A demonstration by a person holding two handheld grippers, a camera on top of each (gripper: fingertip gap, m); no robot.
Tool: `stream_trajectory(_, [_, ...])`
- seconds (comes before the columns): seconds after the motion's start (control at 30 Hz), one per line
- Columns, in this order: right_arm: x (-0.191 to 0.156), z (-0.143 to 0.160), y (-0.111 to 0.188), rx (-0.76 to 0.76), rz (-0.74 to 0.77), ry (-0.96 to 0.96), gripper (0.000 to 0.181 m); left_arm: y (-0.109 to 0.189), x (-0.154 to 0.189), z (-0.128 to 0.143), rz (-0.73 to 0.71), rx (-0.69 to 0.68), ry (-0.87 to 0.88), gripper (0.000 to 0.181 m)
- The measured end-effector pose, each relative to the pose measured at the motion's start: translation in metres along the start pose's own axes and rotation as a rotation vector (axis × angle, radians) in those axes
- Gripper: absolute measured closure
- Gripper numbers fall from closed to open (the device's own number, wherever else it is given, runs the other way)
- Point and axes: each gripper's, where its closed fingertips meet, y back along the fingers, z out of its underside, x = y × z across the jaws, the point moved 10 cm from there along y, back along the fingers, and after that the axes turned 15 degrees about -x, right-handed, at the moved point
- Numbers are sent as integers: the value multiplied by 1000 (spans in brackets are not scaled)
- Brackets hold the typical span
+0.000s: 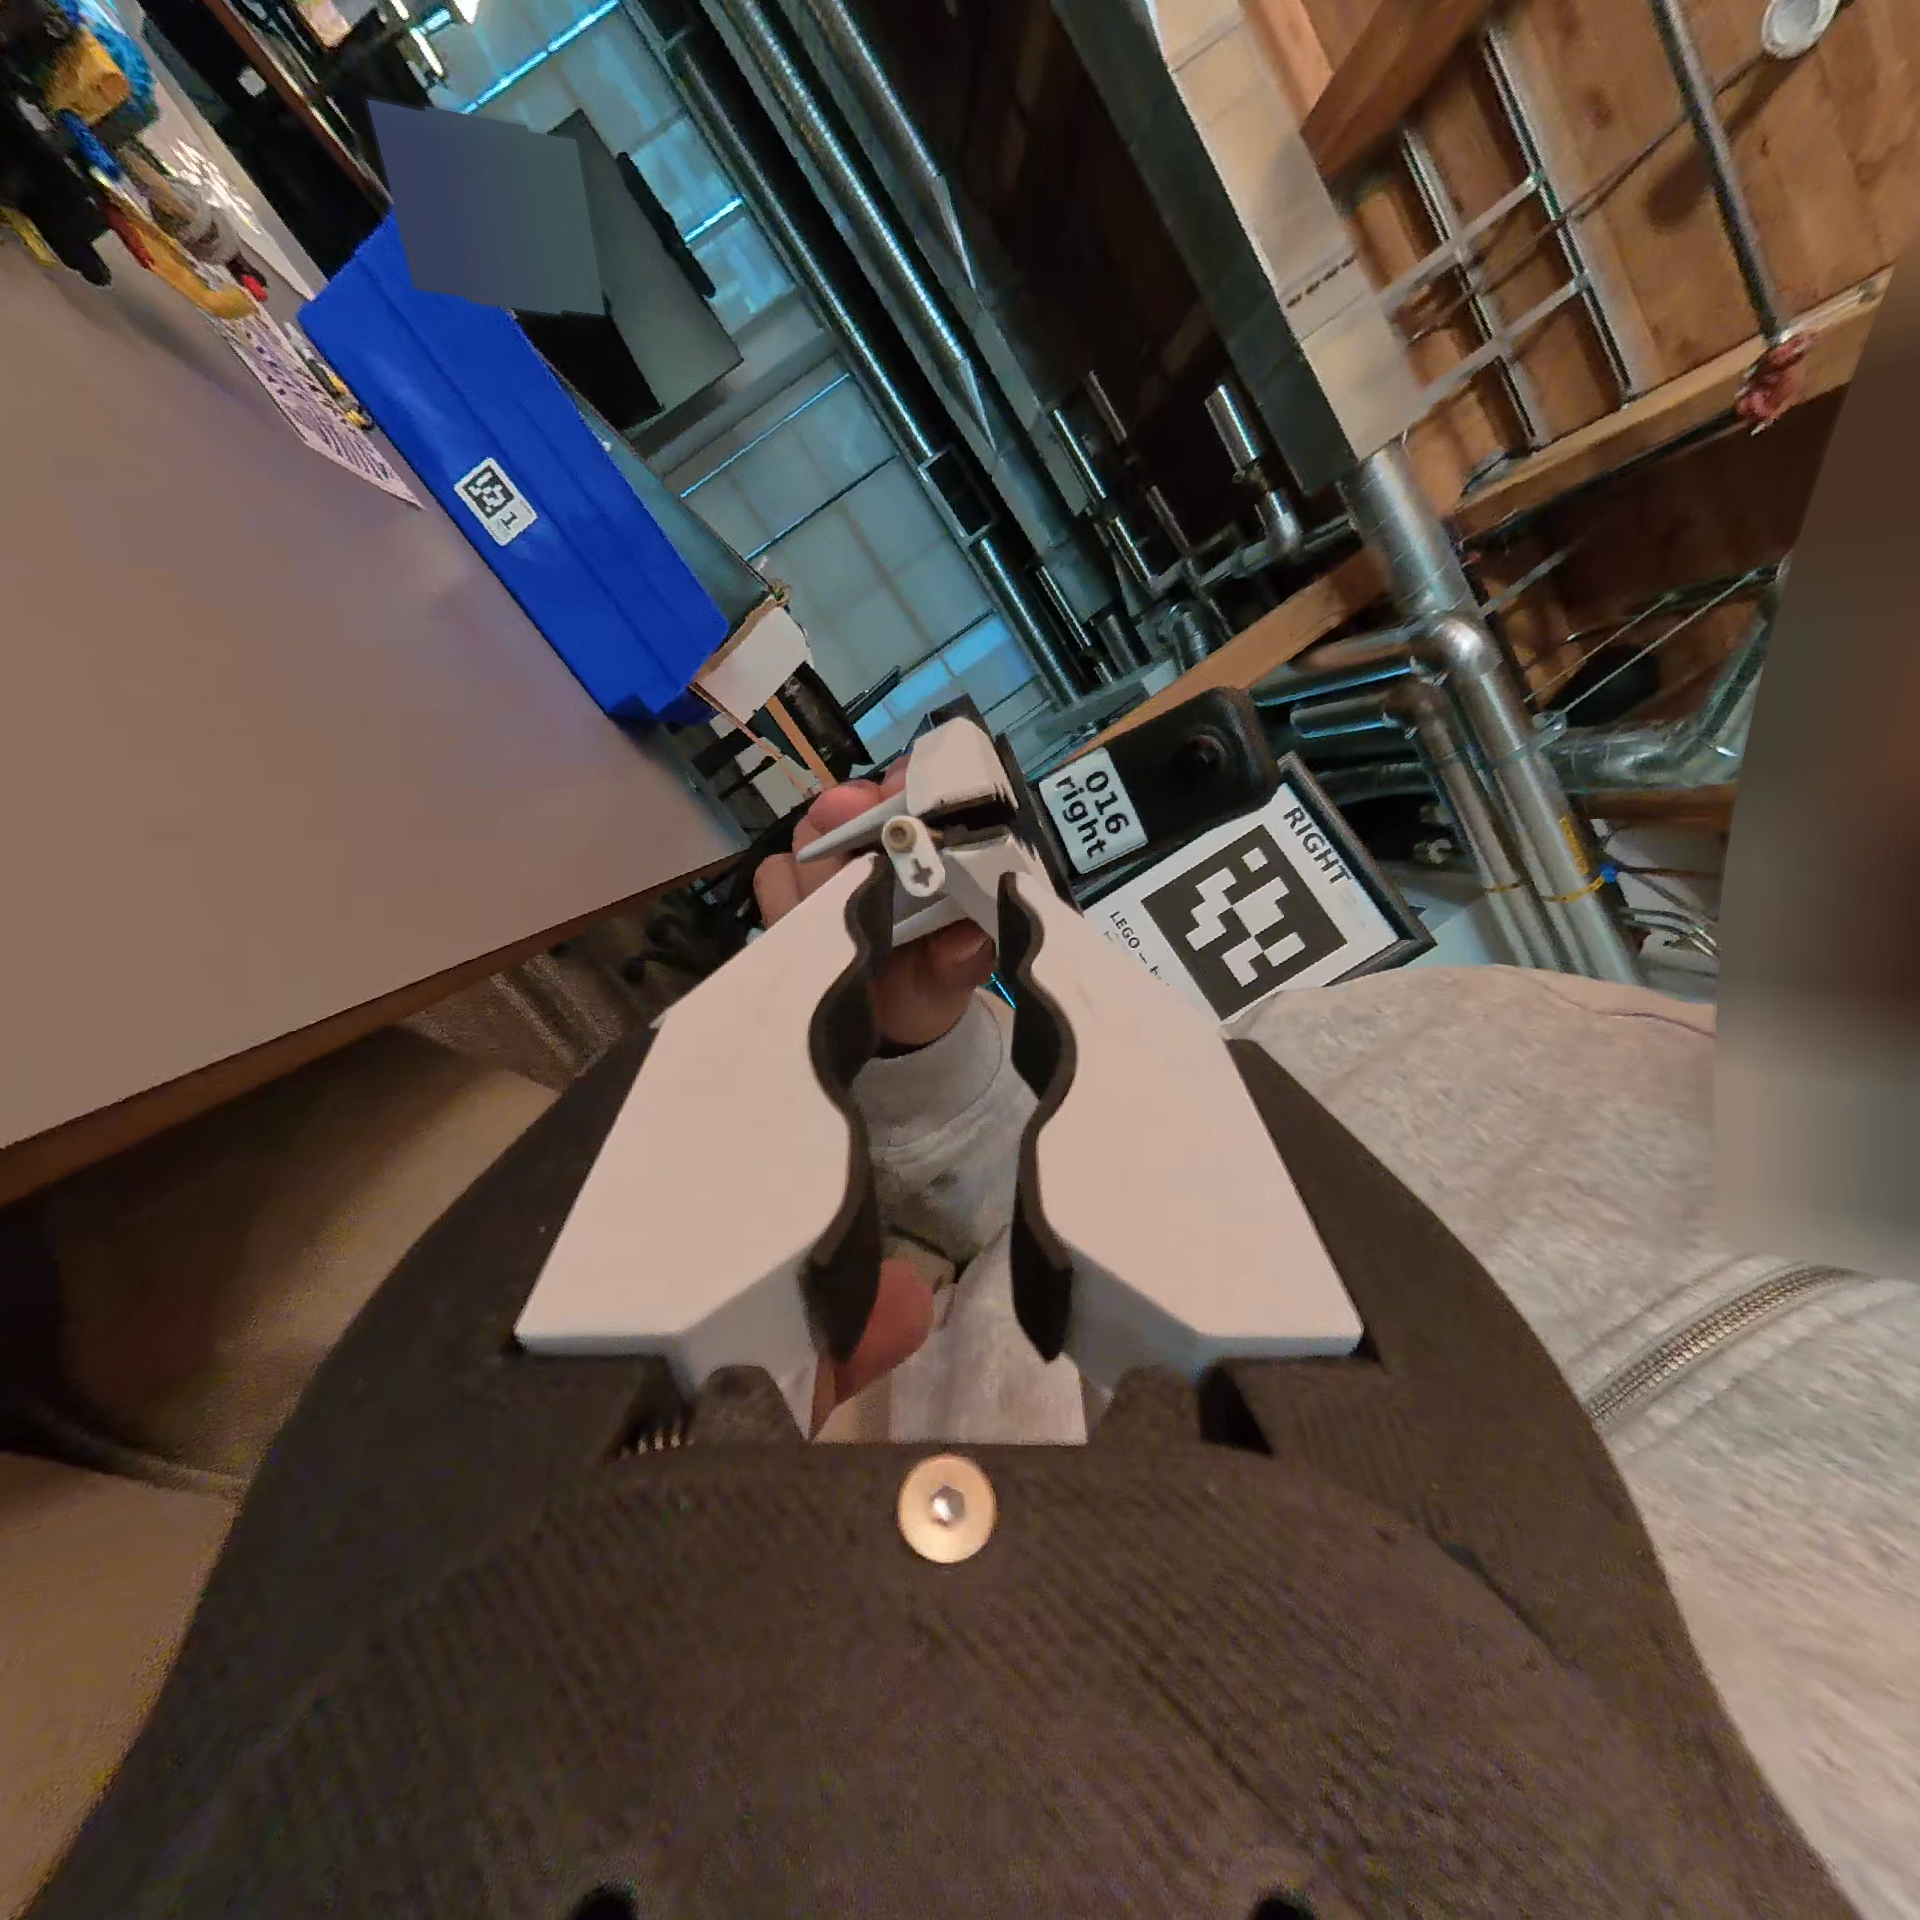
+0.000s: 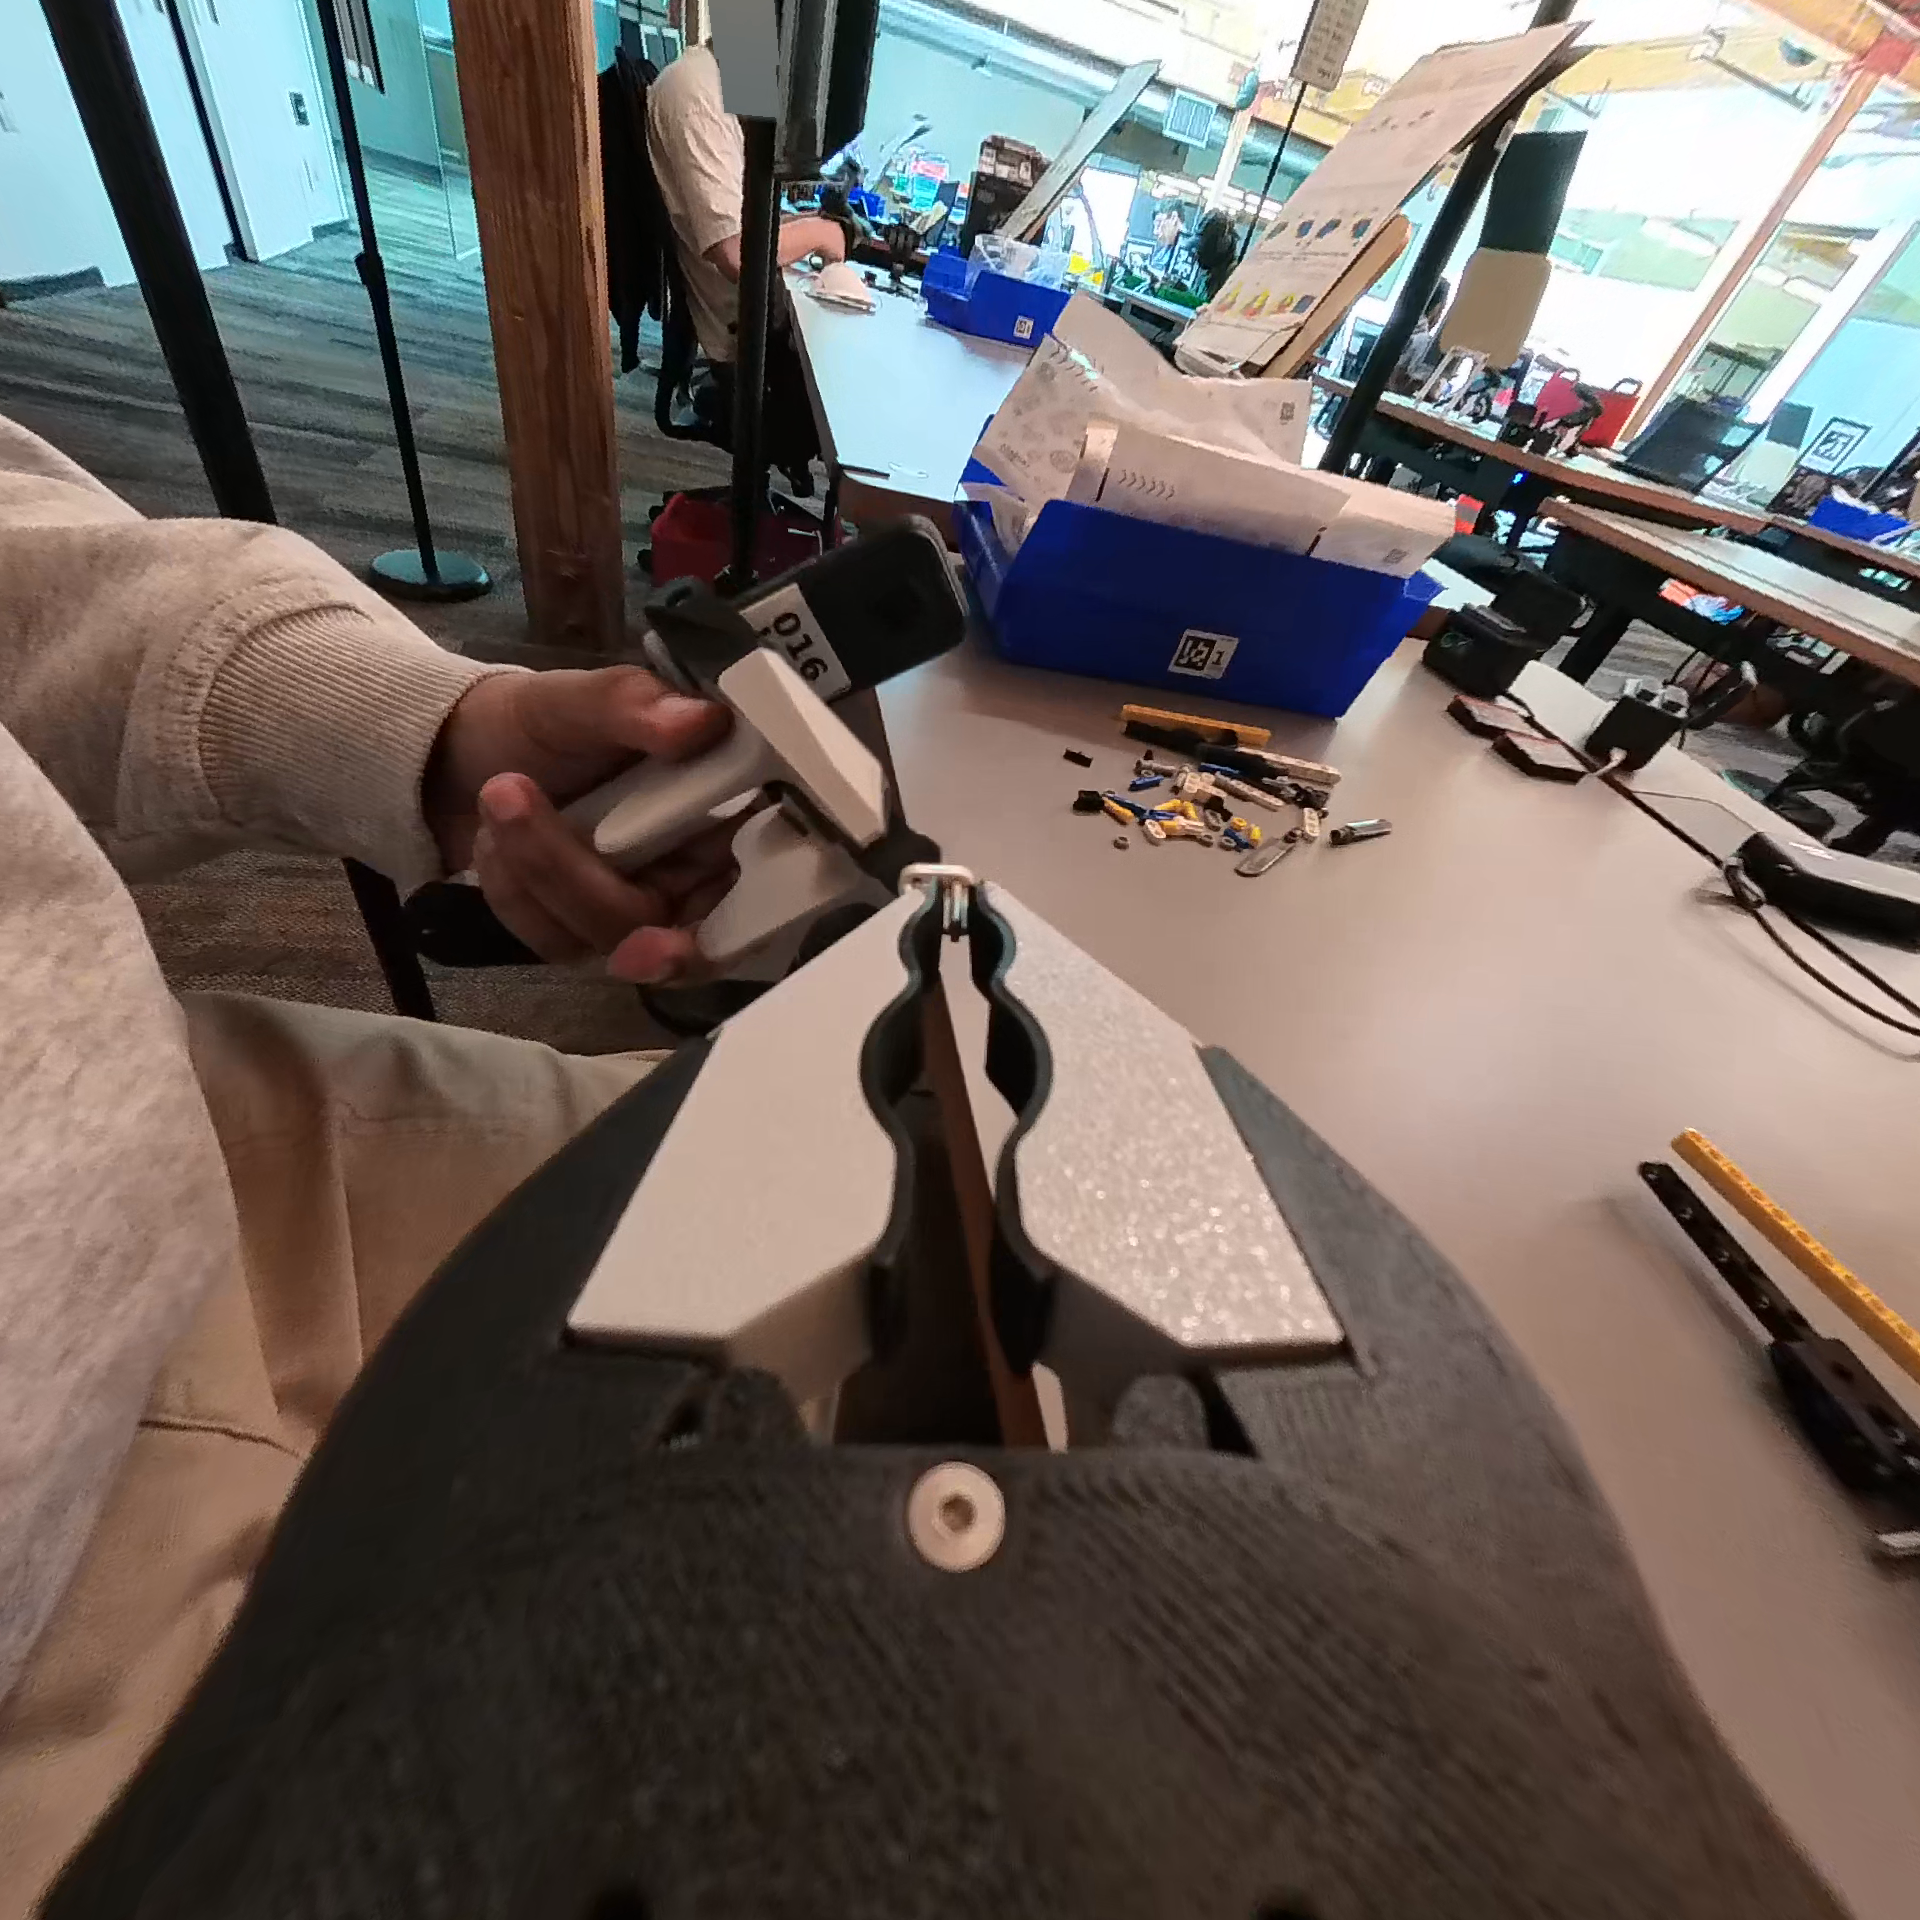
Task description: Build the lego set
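Left wrist view shows our left gripper (image 1: 923, 883) nearly closed, pinching a small light grey piece (image 1: 918, 868), while our right gripper (image 2: 954, 906) is pinched on a thin grey part (image 2: 954, 914) pressed against it, both held off the table (image 2: 1403, 1039) edge. If we misalign the push, either bit may slip and drop to the floor, well away from the loose pieces (image 2: 1205, 805) beside the blue bin (image 2: 1184, 613).
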Motion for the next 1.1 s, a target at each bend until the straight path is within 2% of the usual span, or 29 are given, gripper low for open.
stream_trajectory(0.23, [-2,3,-4,3,-11,-10,178,2,-2,0,-31,-4,1,172])
stream_trajectory(0.67, [4,9,-5,-27,23,-56,178,6,-5,-1,-73,6,14,169])
stream_trajectory(0.93, [42,34,-12,-261,179,-133,178,13,1,-3,-213,-30,-97,167])
stream_trajectory(1.1, [87,42,-40,-417,125,-124,178,20,-4,-7,-328,-37,-171,167])
